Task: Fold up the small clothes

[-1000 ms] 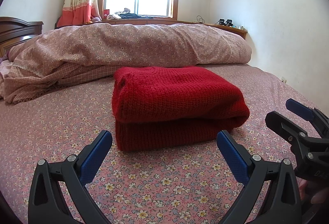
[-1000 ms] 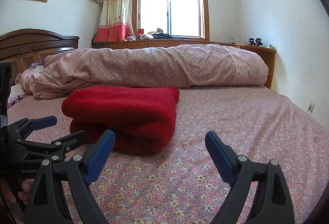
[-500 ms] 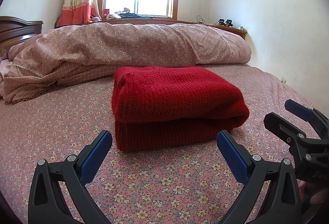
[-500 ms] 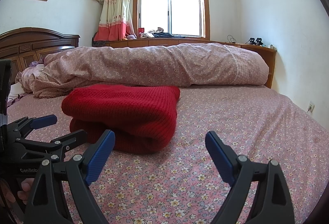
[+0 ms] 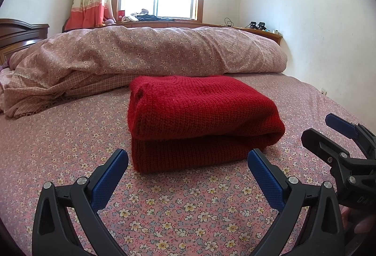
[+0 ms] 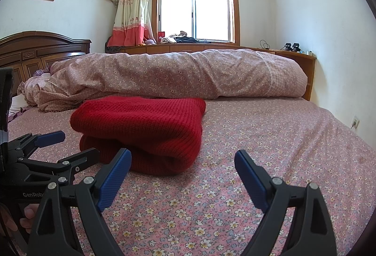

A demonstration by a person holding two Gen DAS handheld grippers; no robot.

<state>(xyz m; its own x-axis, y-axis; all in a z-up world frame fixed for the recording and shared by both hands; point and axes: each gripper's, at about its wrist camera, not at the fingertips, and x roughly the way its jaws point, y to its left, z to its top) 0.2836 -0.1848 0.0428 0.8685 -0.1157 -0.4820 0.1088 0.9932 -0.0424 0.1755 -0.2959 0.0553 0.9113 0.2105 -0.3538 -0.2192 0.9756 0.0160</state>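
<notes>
A red knitted sweater [image 5: 199, 119] lies folded in a thick stack on the floral bed sheet [image 5: 70, 138]. It also shows in the right wrist view [image 6: 145, 129], left of centre. My left gripper [image 5: 188, 158] is open and empty, just in front of the sweater's near edge. My right gripper [image 6: 183, 159] is open and empty, near the sweater's right front corner. Each gripper shows in the other's view: the right one [image 5: 329, 136] at the right edge, the left one [image 6: 68, 145] at the left edge.
A rolled floral quilt [image 5: 152, 51] lies across the bed behind the sweater. A dark wooden headboard [image 6: 35, 49] stands at the left. A wooden ledge [image 6: 211, 46] with small items runs under the window. The wall [image 6: 329, 32] bounds the right side.
Almost nothing differs. Both grippers stay open and hover in front of the folded sweater, with only a slight drift of the views.
</notes>
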